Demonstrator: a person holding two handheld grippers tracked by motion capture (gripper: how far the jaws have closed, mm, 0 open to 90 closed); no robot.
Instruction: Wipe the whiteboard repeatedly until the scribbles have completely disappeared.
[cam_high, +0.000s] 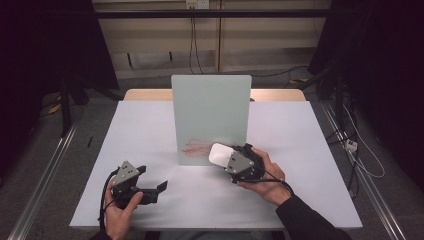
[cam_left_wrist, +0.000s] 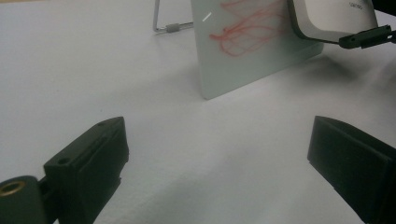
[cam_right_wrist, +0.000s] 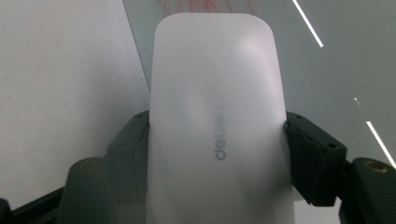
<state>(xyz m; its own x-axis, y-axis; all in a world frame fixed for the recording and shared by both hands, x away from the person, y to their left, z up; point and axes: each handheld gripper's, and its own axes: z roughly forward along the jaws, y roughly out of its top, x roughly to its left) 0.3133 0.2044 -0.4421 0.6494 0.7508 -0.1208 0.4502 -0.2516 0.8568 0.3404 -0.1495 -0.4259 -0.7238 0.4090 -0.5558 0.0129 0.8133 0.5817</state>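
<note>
1. Right gripper (cam_high: 231, 161) is clamped on the white eraser (cam_high: 219, 154), one jaw on each long side, roughly mid-length. The right gripper view shows both jaws flush against its edges.
2. The eraser sits against the lower right part of the upright whiteboard (cam_high: 210, 107), just beside the red scribble (cam_high: 196, 148). I can't tell for sure whether its face actually touches the board.
3. Handling, my read: a rigid, smooth plastic shell, light, not fragile. Slick sides mean it could twist in the jaws under wiping load, so I'd keep the side grip at mid-body rather than near an end.
4. The board is the weak point. It's a thin panel on a wire stand (cam_left_wrist: 164, 27), likely to tip or slide backward if pushed hard. I'd use light pressure and strokes across, not into, the face.
5. Left gripper (cam_high: 150, 187) is released, jaws wide apart with nothing between them, resting low over the white table (cam_high: 300, 150) well left of the board. I'd judge it free to brace the board edge if it shifts.
</note>
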